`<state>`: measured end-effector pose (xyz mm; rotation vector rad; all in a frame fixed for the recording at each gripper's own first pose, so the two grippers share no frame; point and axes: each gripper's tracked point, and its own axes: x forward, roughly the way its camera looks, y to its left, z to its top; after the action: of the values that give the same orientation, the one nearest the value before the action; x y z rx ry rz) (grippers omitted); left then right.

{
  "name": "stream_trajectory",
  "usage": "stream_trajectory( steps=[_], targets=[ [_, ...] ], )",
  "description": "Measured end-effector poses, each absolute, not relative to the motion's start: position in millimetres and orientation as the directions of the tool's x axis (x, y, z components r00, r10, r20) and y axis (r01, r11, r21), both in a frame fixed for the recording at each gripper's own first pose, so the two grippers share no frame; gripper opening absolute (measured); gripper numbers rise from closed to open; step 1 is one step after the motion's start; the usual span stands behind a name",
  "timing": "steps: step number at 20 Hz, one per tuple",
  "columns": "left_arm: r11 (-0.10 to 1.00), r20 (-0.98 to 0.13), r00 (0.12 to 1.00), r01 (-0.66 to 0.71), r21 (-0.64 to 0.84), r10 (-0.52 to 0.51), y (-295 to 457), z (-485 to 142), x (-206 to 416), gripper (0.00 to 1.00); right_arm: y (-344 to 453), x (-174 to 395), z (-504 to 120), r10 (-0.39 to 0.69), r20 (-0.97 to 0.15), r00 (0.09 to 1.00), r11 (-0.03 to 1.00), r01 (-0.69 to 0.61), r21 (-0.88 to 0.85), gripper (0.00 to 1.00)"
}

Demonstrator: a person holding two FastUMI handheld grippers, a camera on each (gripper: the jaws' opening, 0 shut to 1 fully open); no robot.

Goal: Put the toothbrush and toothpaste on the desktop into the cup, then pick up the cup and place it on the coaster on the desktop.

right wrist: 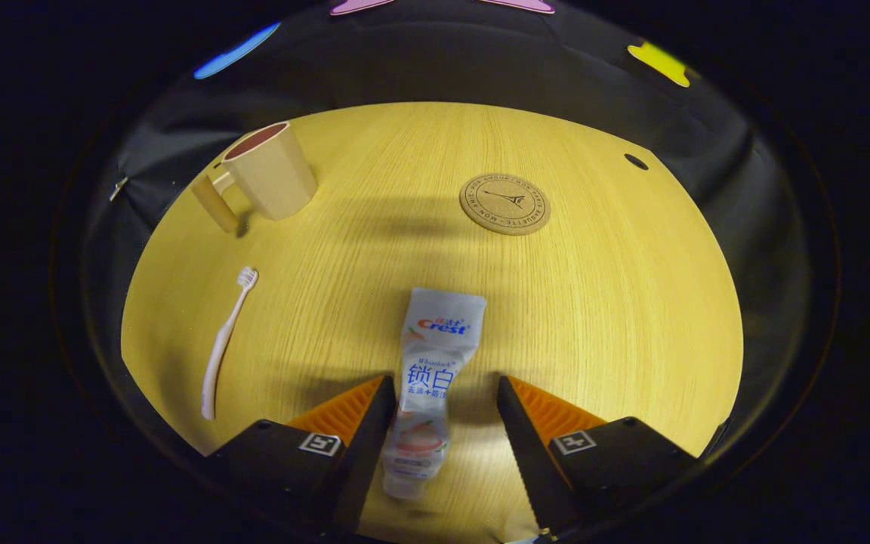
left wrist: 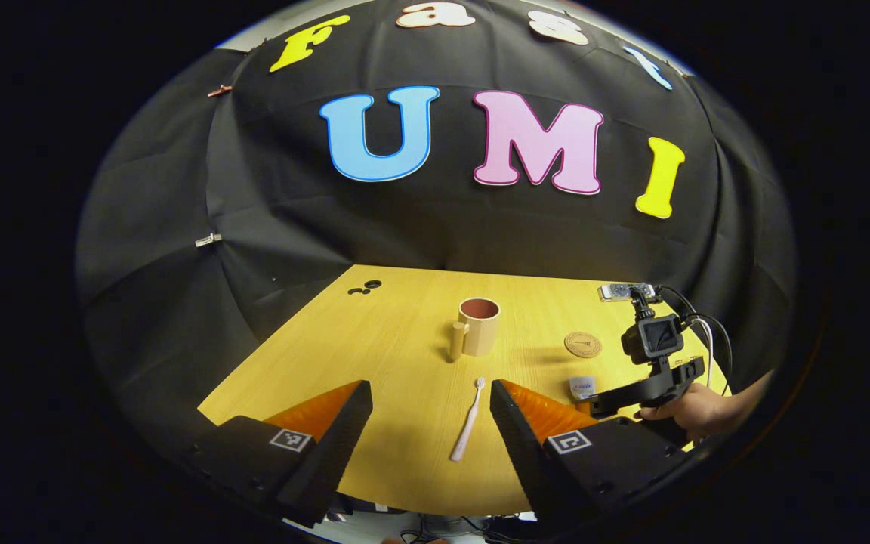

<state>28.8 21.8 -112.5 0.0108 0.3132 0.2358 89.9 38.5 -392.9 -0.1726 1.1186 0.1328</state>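
A beige cup (left wrist: 478,326) (right wrist: 269,171) with a side handle stands upright mid-table. A pale toothbrush (left wrist: 468,420) (right wrist: 224,341) lies flat in front of it. In the left gripper view my left gripper (left wrist: 430,412) is open near the table's front edge, the toothbrush lying between its fingers but untouched. The white toothpaste tube (right wrist: 427,385) (left wrist: 581,387) lies flat, cap toward me. My right gripper (right wrist: 444,412) is open low over the tube, a finger on each side, the left one close to it. A round cork coaster (right wrist: 504,203) (left wrist: 583,344) lies beyond the tube.
The yellow wooden table (right wrist: 616,302) (left wrist: 397,355) is ringed by black cloth walls. Small dark holes (left wrist: 365,287) mark its far left corner and another hole (right wrist: 636,161) lies past the coaster. In the left gripper view a hand (left wrist: 695,412) holds the right gripper's camera rig (left wrist: 654,340) at the table's right.
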Motion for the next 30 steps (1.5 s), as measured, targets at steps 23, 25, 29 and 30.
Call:
stream_trajectory(
  steps=[23, 25, 29, 30],
  targets=[
    [0.991, -0.456, 0.880, -0.120, 0.050, 0.130, 4.8, -192.1, 86.4, 0.98, -15.8, 85.3, -346.2, 0.151, -0.886, 0.438, 0.929, -0.368, -0.023, 0.22],
    [0.992, -0.500, 0.857, -0.099, 0.074, 0.122, 6.6, -211.5, 96.1, 0.98, -28.0, 83.6, -334.5, 0.159, -0.879, 0.450, 0.936, -0.353, -0.012, 0.23],
    [0.996, -0.592, 0.801, -0.065, 0.058, 0.087, 5.2, -248.9, 120.6, 0.94, -51.2, 77.7, -319.1, 0.171, -0.864, 0.473, 0.945, -0.327, 0.008, 0.23],
    [0.997, -0.617, 0.783, -0.062, 0.054, 0.082, 5.0, -257.6, 125.8, 0.94, -57.6, 75.1, -317.1, 0.170, -0.863, 0.476, 0.944, -0.329, 0.004, 0.22]
  ],
)
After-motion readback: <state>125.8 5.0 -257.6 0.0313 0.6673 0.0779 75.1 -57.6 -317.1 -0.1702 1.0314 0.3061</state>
